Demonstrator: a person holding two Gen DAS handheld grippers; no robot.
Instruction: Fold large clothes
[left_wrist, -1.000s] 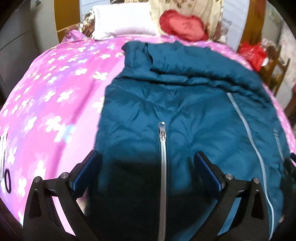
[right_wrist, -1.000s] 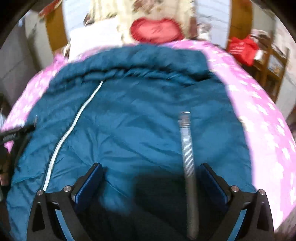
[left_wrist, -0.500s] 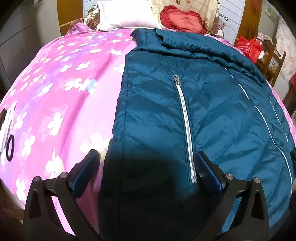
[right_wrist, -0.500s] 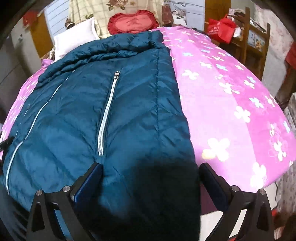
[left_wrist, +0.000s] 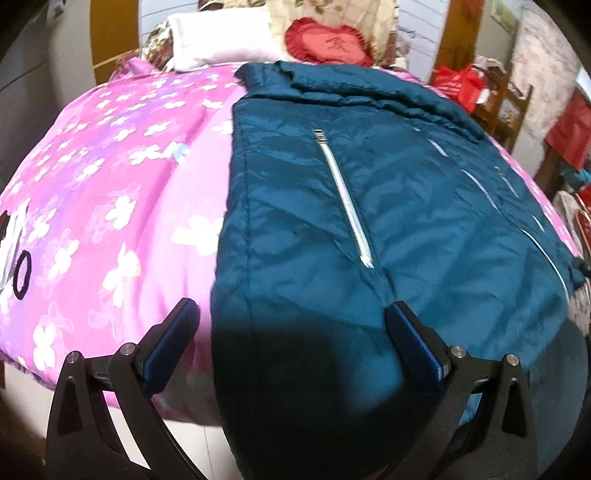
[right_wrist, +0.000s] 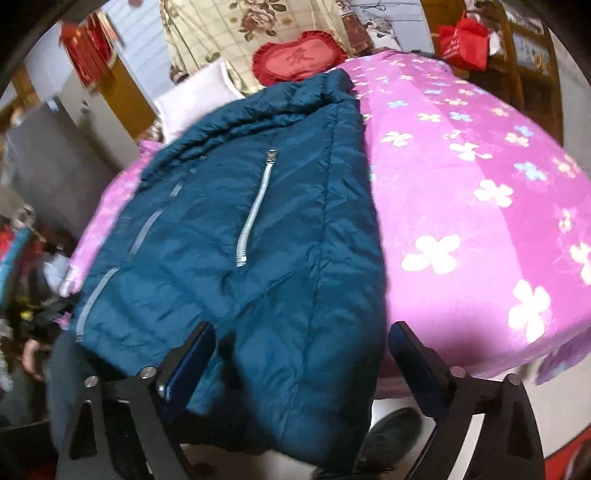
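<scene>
A dark teal puffer jacket (left_wrist: 406, 221) lies front up on the pink flowered bed cover (left_wrist: 110, 184), collar toward the pillows and hem hanging over the near edge. My left gripper (left_wrist: 291, 314) stands open over the hem's left corner, below the silver pocket zip (left_wrist: 347, 206). In the right wrist view the jacket (right_wrist: 221, 221) shows its right side, zip (right_wrist: 255, 210) and hem corner. My right gripper (right_wrist: 301, 332) straddles that corner with its jaws closing. The fabric lies between the fingers, and the right finger stands clear of it.
A white pillow (left_wrist: 221, 40) and a red heart cushion (left_wrist: 328, 42) lie at the head of the bed. A red bag (right_wrist: 465, 40) and wooden furniture (left_wrist: 509, 107) stand to the right. A dark shoe (right_wrist: 391, 432) rests on the floor below the edge.
Both grippers have drawn back from the jacket's middle to its hem at the bed's near edge. The floor now shows below. The right jaws stand slightly narrower.
</scene>
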